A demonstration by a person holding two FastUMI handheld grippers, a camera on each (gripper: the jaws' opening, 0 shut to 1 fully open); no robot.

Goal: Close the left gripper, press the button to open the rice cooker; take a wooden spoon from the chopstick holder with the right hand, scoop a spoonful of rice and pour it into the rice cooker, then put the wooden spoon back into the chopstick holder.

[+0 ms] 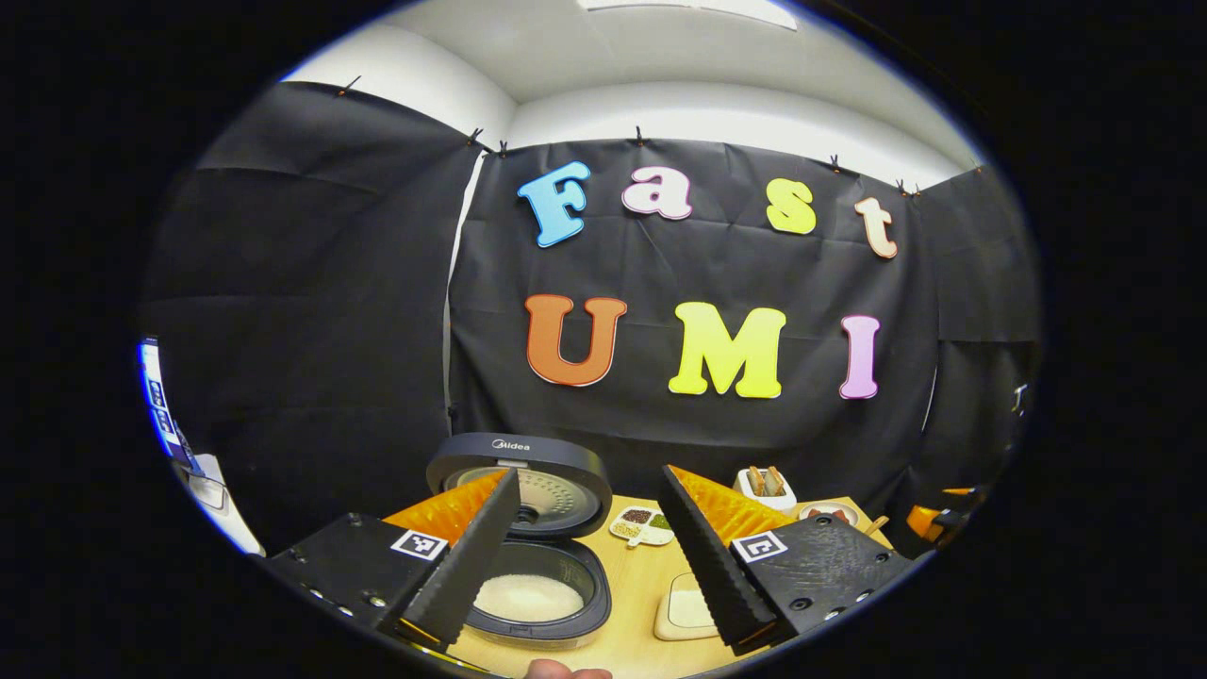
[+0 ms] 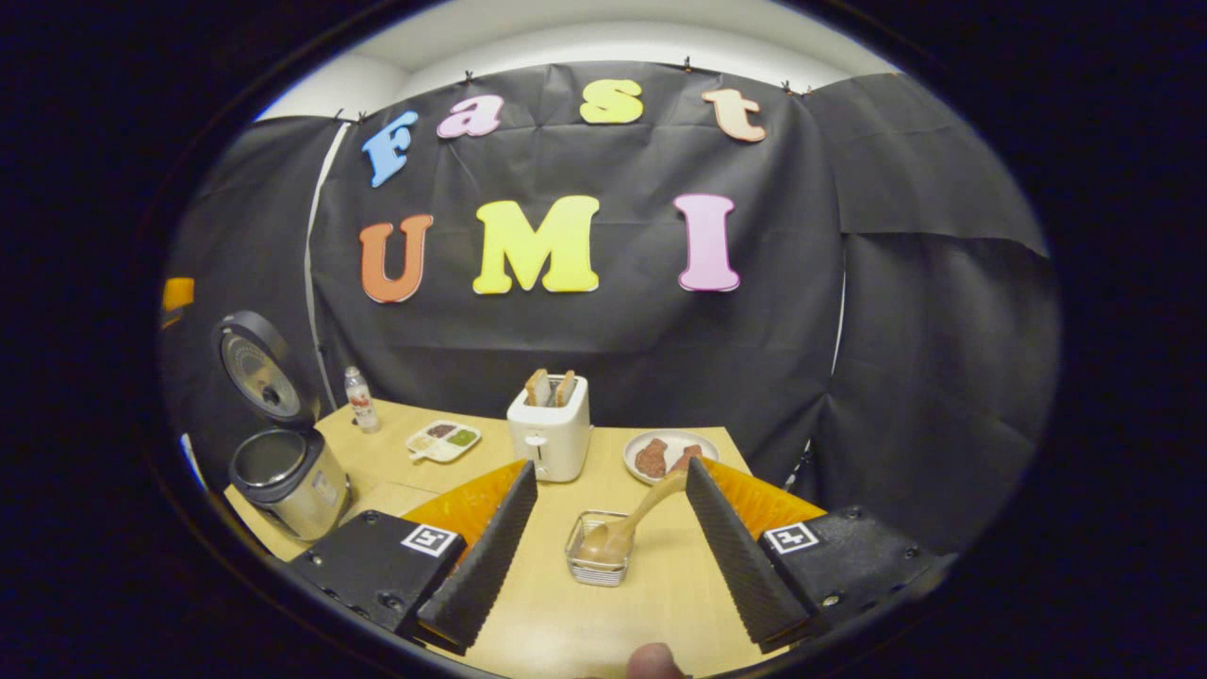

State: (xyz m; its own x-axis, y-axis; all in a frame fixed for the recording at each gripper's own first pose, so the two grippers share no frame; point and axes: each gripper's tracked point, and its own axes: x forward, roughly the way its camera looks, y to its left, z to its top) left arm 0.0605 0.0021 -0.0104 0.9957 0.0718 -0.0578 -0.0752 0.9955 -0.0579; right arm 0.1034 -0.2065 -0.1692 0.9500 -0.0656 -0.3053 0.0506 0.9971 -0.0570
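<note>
A: Both claws are held spread with nothing between them: the right gripper point(image 2: 603, 556) nearest, the left gripper point(image 1: 589, 556) above the cooker.

B: And the wooden spoon point(image 2: 630, 521)?

A: It is seen leaning in the wire chopstick holder point(image 2: 596, 566), bowl down, handle slanting up to the right. It is judged light, stiff and smooth, best pinched on the free handle.

B: The containers?

A: The rice cooker point(image 1: 542, 594) is seen lid up, white rice point(image 1: 528, 597) in the pot. Farther off, bread stands in the toaster point(image 2: 551, 436), and a plate point(image 2: 669, 454) carries brown pieces.
</note>
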